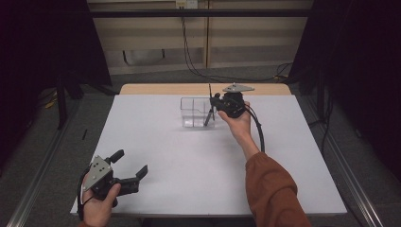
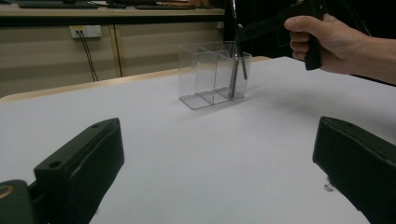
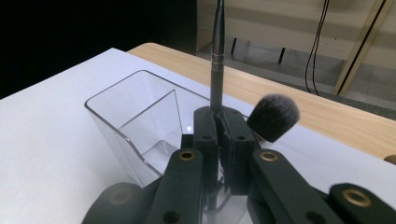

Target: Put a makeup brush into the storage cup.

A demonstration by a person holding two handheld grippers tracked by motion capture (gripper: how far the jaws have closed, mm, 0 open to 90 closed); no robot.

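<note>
1. Two hand-held grippers work over a white table [image 1: 189, 179], well apart from each other.
2. Right gripper [image 3: 218, 122]: its jaws are pressed together on the thin dark handle of a makeup brush [image 3: 217, 70], which rises upright between them.
3. In the high view the right gripper [image 1: 213, 105] sits at the far side of the table, over the right end of a clear plastic organizer [image 1: 194, 111].
4. In the left gripper view the makeup brush [image 2: 236, 65] stands in the rightmost compartment of the clear plastic organizer [image 2: 205, 74], its lower end near the floor of that compartment; whether it touches the floor I cannot tell.
5. A second brush head [image 3: 273, 116], dark and fluffy with a pale tip, shows just right of the clamped jaws.
6. Left gripper [image 1: 127, 166]: it is held at the near left corner of the table, jaws wide apart with nothing between them.
7. The person's right arm wears a rust-orange sleeve [image 1: 274, 189].
</note>
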